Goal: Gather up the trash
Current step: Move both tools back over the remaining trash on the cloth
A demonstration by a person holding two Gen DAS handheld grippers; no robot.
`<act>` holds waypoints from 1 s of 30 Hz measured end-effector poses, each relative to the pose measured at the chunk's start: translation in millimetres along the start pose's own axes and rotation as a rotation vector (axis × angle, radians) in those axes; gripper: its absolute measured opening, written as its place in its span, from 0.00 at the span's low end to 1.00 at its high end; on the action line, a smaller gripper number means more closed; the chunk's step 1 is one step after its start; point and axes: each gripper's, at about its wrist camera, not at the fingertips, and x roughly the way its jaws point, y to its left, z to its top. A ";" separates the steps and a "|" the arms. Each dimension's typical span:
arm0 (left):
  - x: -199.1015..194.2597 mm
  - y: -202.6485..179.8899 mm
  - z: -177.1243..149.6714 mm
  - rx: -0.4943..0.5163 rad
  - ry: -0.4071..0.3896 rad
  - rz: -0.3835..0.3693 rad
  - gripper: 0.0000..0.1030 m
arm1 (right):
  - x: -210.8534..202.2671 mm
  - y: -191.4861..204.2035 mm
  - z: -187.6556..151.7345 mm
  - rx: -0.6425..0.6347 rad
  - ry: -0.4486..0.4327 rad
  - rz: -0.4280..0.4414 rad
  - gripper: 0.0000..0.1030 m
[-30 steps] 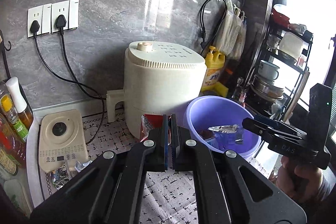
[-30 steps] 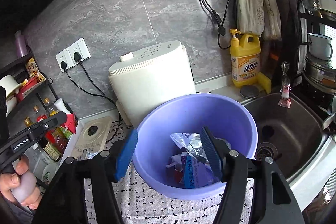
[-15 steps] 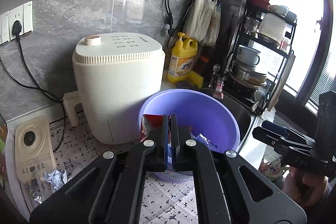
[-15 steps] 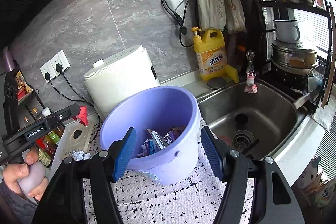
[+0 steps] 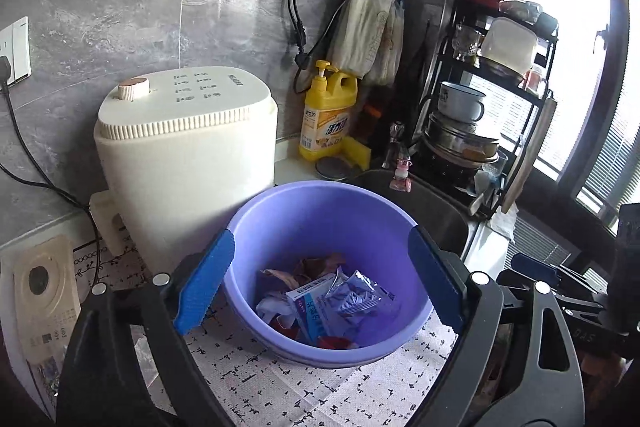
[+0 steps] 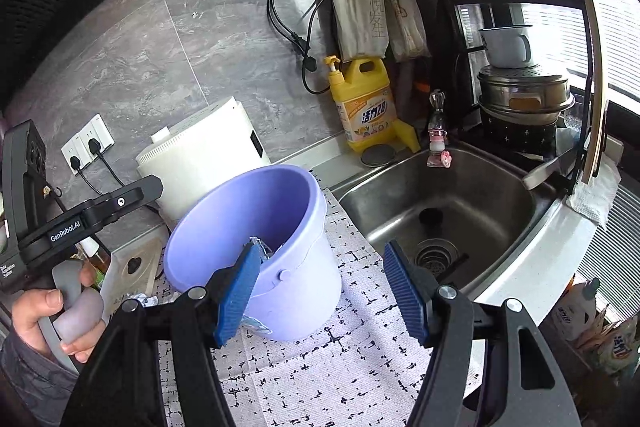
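Note:
A purple plastic bucket (image 5: 280,219) stands on the patterned counter mat and holds several wrappers (image 5: 332,301), among them a blue-white packet and a silver foil piece. My left gripper (image 5: 320,287) is open and empty above the bucket, its blue pads on either side of the rim. The bucket also shows in the right wrist view (image 6: 296,271). My right gripper (image 6: 324,293) is open and empty in front of the bucket's right side. Crumpled foil scraps (image 6: 140,301) lie on the counter left of the bucket.
A cream appliance (image 5: 188,143) stands behind the bucket. A yellow detergent bottle (image 6: 366,107) is by the wall. A steel sink (image 6: 448,203) lies to the right, with a dish rack (image 6: 520,67) beyond. A flat beige device (image 5: 38,291) and bottles sit at the left.
My left gripper has opened over the bucket and the red wrapper it held has left its jaws. The right gripper has drawn back to the right, away from the bucket.

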 end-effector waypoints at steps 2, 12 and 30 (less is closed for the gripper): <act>-7.2 8.3 -4.7 -0.005 0.004 0.042 0.89 | 2.8 6.0 -0.3 -0.010 0.008 0.016 0.62; -65.9 58.4 -35.5 -0.127 -0.023 0.217 0.94 | 7.8 49.9 -1.6 -0.099 0.025 0.118 0.89; -153.8 130.0 -105.4 -0.298 -0.036 0.437 0.94 | 14.9 130.0 -33.5 -0.253 0.124 0.307 0.92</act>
